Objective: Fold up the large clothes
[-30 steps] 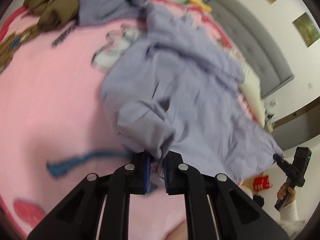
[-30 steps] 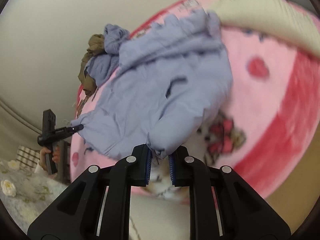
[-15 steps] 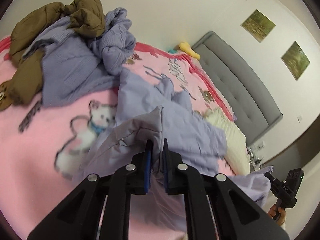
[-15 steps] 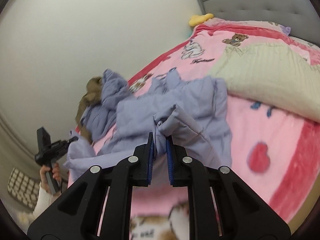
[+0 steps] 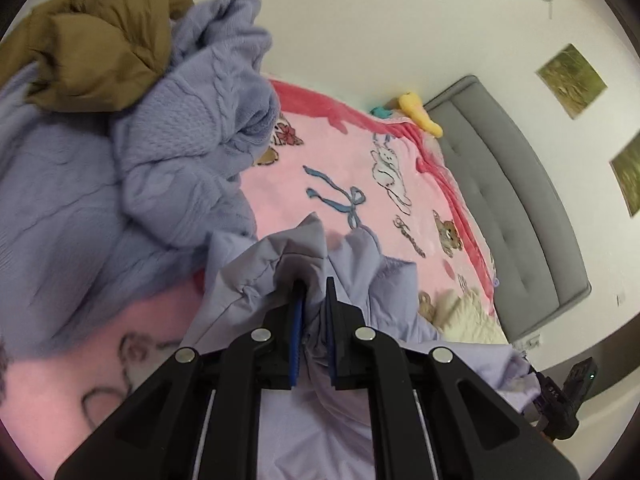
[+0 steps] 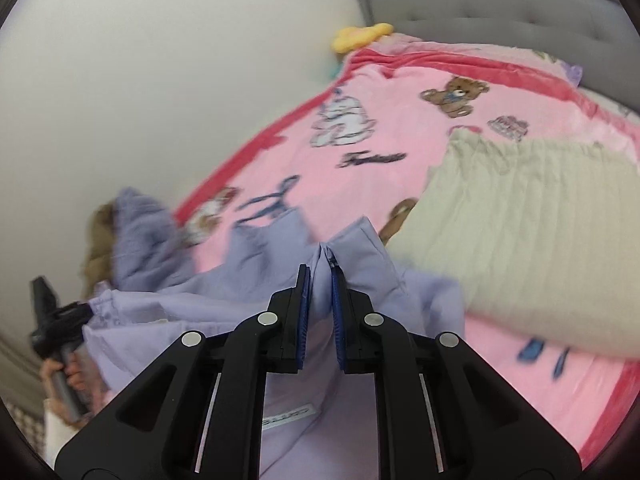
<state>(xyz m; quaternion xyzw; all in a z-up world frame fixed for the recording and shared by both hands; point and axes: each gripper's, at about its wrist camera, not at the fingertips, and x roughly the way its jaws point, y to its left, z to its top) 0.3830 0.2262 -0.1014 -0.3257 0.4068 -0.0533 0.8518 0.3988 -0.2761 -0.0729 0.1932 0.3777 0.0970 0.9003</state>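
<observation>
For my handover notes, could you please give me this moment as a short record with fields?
surface: bed with pink blanket
garment in work: lilac shirt, lifted and stretched between the two grippers
left gripper: shut on a bunched edge of the shirt
right gripper: shut on another edge of the shirt
pile: knit sweater with brown jacket on top, at one side of the blanket
also on bed: cream pillow, yellow toy by the headboard

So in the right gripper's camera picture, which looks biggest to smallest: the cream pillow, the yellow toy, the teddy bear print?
1. Cream pillow, by far.
2. and 3. Yellow toy and teddy bear print look about alike; both lie farther back, so unsure.
</observation>
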